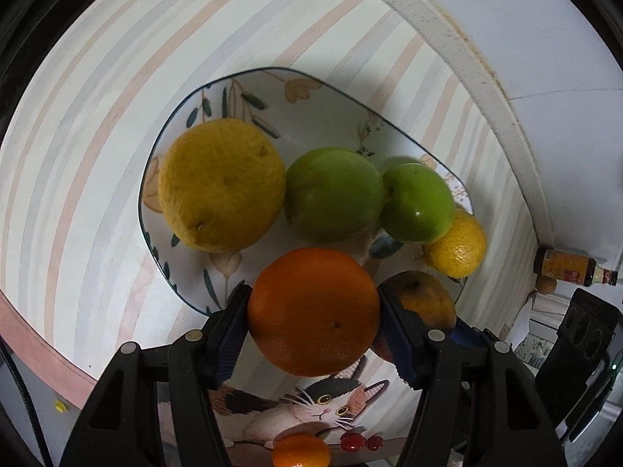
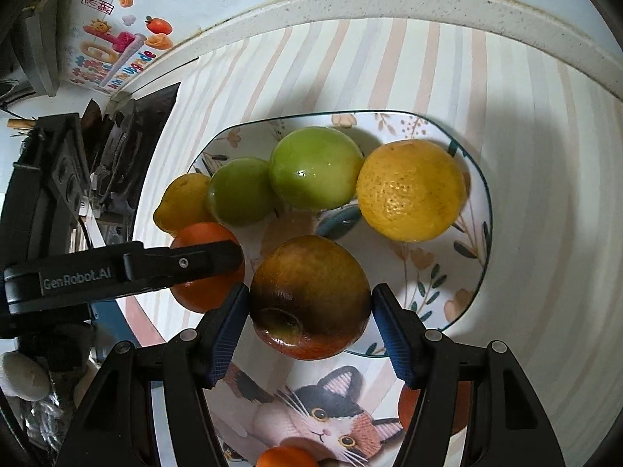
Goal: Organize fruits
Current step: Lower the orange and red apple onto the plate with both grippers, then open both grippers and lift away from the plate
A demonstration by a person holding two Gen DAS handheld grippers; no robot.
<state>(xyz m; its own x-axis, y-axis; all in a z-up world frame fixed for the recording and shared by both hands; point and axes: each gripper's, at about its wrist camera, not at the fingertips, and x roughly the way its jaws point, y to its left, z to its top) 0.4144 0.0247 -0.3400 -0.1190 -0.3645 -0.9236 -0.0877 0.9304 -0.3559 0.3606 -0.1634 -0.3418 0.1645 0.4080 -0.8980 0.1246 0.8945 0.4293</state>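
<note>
A flowered plate holds a big yellow citrus, two green apples and a small lemon. My left gripper is shut on an orange over the plate's near rim. In the right wrist view, my right gripper is shut on a brown-red apple, stem hollow toward the camera, over the plate. The left gripper's black finger lies across the orange just left of the apple. The two held fruits hang side by side.
A striped cloth with a cat picture covers the table. A small tangerine lies at the near edge, and another orange sits behind my right finger. A white counter rim, a stove and a bottle border the cloth.
</note>
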